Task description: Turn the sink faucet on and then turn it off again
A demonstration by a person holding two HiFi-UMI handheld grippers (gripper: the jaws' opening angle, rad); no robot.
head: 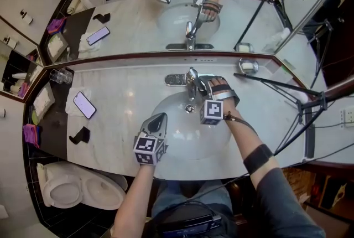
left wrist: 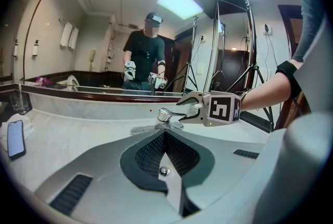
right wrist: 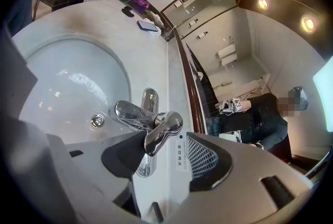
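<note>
Right gripper (right wrist: 165, 151) fingers open, straddling lever (right wrist: 162, 132). Left gripper (left wrist: 165, 159) fingers closed, idle. Risk: off-centre closure, slick chrome lever slips out.

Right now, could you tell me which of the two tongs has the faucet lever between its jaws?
The right tongs, open around the lever; the left tongs are shut, empty, at the basin edge.

faucet (head: 192, 79): behind basin (head: 178, 127) | phone (head: 84, 104): on counter (head: 123, 92), left of basin
</note>
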